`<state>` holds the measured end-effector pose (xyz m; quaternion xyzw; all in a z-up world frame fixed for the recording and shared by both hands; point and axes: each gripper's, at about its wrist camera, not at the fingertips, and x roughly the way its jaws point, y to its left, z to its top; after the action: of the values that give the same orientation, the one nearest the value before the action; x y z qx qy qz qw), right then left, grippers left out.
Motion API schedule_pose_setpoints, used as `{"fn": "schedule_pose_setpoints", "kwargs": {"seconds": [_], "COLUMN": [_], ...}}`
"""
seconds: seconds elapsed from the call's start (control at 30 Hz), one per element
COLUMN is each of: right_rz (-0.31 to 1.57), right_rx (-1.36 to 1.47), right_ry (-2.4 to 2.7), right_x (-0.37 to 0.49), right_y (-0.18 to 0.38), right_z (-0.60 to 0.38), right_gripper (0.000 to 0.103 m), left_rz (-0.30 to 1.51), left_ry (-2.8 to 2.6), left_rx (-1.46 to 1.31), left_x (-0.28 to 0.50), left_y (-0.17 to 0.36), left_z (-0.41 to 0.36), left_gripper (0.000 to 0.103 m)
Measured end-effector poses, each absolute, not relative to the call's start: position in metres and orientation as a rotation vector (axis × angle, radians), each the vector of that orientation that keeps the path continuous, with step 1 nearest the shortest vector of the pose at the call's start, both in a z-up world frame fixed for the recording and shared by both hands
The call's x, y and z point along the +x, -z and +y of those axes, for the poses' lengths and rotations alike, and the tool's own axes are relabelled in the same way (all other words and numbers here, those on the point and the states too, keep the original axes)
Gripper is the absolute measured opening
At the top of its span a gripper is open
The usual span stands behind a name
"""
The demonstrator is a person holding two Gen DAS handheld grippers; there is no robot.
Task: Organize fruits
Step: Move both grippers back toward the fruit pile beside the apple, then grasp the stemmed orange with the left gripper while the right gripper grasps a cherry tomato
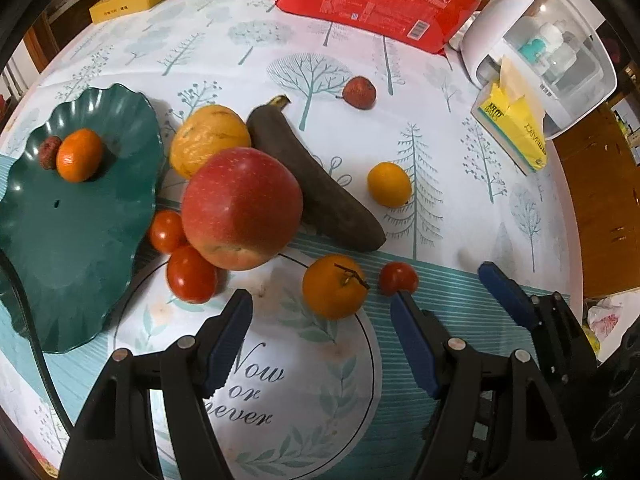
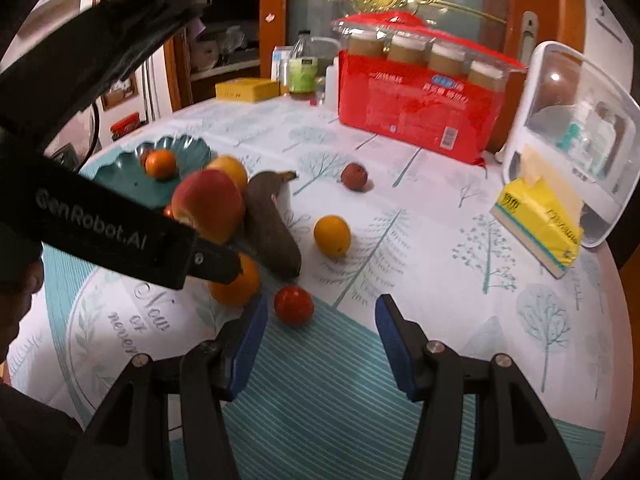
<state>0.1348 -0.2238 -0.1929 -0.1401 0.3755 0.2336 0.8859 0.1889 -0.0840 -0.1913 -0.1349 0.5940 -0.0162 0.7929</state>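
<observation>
while both jaws are standing open and empty, the right gripper (image 2: 318, 344) is facing a soft, slippery tomato (image 2: 293, 305) at 12 o'clock, likely needing gentle mid-body pinching.

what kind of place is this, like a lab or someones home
Most likely a home dining room, not a lab. A printed tablecloth covers the table, with a green fruit plate, a yellow tissue pack and a wooden glass-door cabinet behind.
</observation>
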Motion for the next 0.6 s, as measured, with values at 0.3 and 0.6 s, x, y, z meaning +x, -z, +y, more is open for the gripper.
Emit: {"fn": "schedule_pose_setpoints", "kwargs": {"seconds": [0.3, 0.6], "right_rz": [0.810, 0.835], "right_rx": [-0.299, -0.285], "right_ry": [-0.513, -0.537], "right_x": [0.141, 0.147], "right_y": [0.212, 0.220], "right_z": [-0.215, -0.209], "right_gripper": [0.049, 0.039], "left_rz": [1.302, 1.311], "left_ry": [0.047, 0.054], "left_rx": [-0.288, -0.297], "left_x": [0.199, 0.207], "left_y": [0.211, 0.223], "left_z": [-0.093, -0.096], "left_gripper": [0.064, 0.053]}}
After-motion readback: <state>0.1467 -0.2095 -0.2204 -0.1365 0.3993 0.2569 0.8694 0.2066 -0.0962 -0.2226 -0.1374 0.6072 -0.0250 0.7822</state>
